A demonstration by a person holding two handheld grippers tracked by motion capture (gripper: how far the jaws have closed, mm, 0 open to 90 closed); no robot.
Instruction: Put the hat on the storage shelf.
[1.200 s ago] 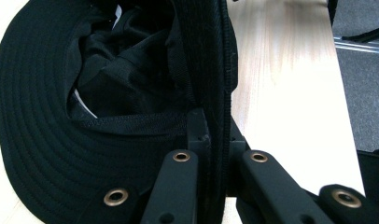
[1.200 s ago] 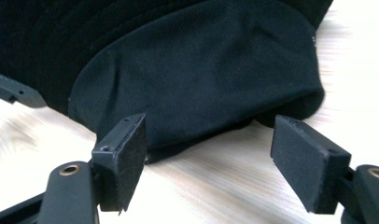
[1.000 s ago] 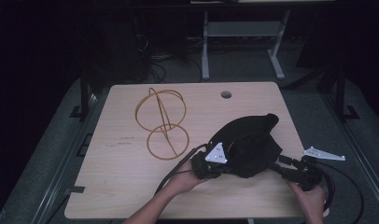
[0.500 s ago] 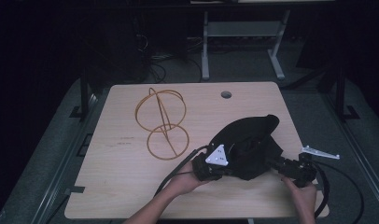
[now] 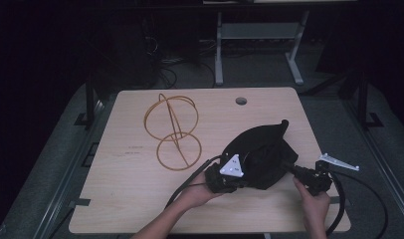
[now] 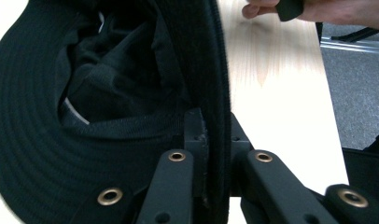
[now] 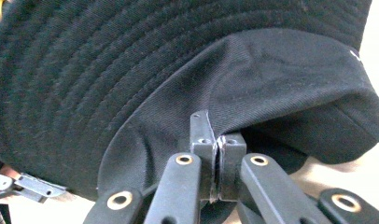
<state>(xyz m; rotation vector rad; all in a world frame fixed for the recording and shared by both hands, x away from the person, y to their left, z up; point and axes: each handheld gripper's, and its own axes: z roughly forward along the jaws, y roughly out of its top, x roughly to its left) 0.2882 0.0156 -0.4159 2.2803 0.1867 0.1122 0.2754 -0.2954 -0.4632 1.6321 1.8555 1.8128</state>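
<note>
A black fabric hat (image 5: 262,152) with a wide brim stitched in concentric rows lies crumpled on the right half of the light wooden table (image 5: 130,199), toward the near edge. In the left gripper view the hat's (image 6: 61,140) open underside faces the camera, showing the dark lining and inner band, with the brim edge standing upright between the jaws. In the right gripper view the hat's (image 7: 178,60) ridged brim spreads above the smooth crown cloth, which puckers where it is pinched. The left gripper (image 5: 238,178) is clamped on the brim at the hat's near left side; its pads (image 6: 195,135) press the cloth from both sides. The right gripper (image 5: 288,166) is closed tight on a fold of the crown at the hat's right side, its jaws meeting on the fabric. The left hand (image 5: 197,193) comes in from the bottom edge, angled up and right; the right hand (image 5: 312,201) holds its tool near the table's right corner, pointing left. A gold wire ring stand (image 5: 172,130) sits well apart, left of the hat.
</note>
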